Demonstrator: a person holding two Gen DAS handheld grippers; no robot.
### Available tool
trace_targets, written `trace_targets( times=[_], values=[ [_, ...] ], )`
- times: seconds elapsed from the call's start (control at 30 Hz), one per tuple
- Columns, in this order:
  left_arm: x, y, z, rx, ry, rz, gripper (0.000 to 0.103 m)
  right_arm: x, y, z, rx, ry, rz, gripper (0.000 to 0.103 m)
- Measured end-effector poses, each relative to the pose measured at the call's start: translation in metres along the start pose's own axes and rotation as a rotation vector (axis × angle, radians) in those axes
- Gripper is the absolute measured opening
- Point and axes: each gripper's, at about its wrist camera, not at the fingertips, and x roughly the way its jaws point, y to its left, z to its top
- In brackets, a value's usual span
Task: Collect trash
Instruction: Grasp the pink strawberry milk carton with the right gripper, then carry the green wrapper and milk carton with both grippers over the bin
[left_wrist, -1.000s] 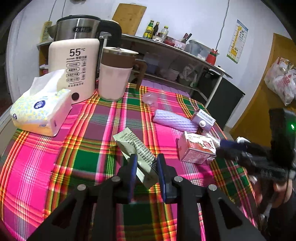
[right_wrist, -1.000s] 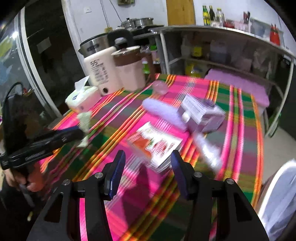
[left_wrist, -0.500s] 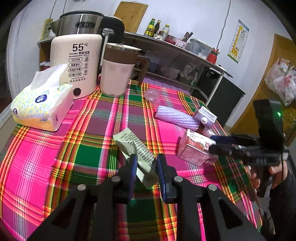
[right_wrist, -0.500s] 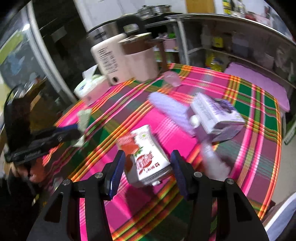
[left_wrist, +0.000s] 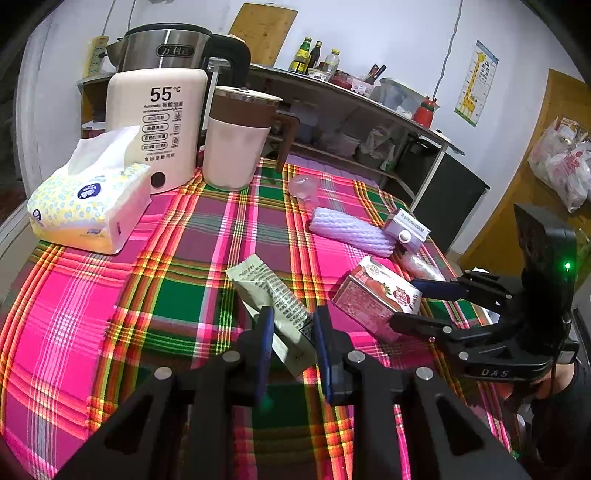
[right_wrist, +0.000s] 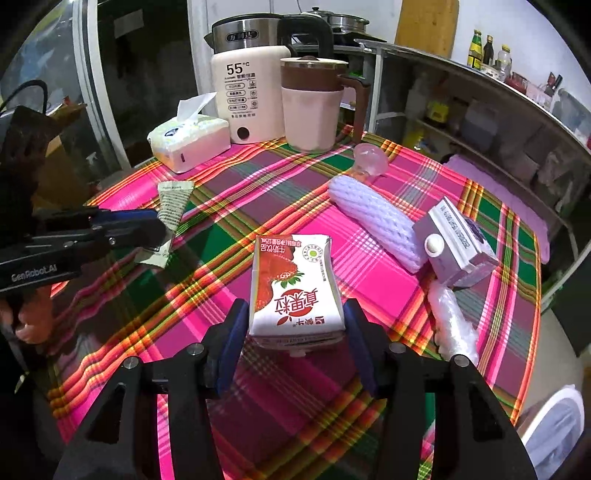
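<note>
My left gripper (left_wrist: 291, 321) is shut on a pale green snack wrapper (left_wrist: 266, 284), held just above the plaid tablecloth (left_wrist: 177, 295); the same wrapper (right_wrist: 171, 206) shows in the right wrist view. A strawberry milk carton (right_wrist: 291, 280) stands tilted between the fingers of my right gripper (right_wrist: 295, 310). Its jaws are opening, with a narrow gap on each side of the carton. From the left wrist view the right gripper (left_wrist: 406, 302) reaches in at the carton (left_wrist: 373, 299). Beyond lie a purple foam sleeve (right_wrist: 376, 221), a purple carton (right_wrist: 454, 243), clear plastic wrap (right_wrist: 450, 317) and a clear pink cup (right_wrist: 369, 162).
A tissue pack (left_wrist: 88, 206), a cream kettle base with a steel kettle (left_wrist: 162, 122) and a pink lidded jug (left_wrist: 236, 144) stand at the table's far end. A metal shelf (right_wrist: 498, 122) runs behind. A white bin rim (right_wrist: 554, 424) shows below the table's right edge.
My right gripper has moved up to the strawberry carton and rolled, so the carton now sits between its fingers. The left gripper keeps still with the wrapper.
</note>
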Motion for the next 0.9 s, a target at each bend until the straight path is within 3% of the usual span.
trace_targets(
  times=[0.6,0.9],
  values=[
    [0.008,-0.004,-0.002,0.003,0.022,0.000,0.023,0.008,-0.004,0.014,0.089,0.018,0.026,0.053],
    [0.005,-0.016,-0.005,0.018,0.025,-0.003,0.023,-0.016,-0.019,-0.006,0.209,-0.028,-0.003,0.052]
  ],
)
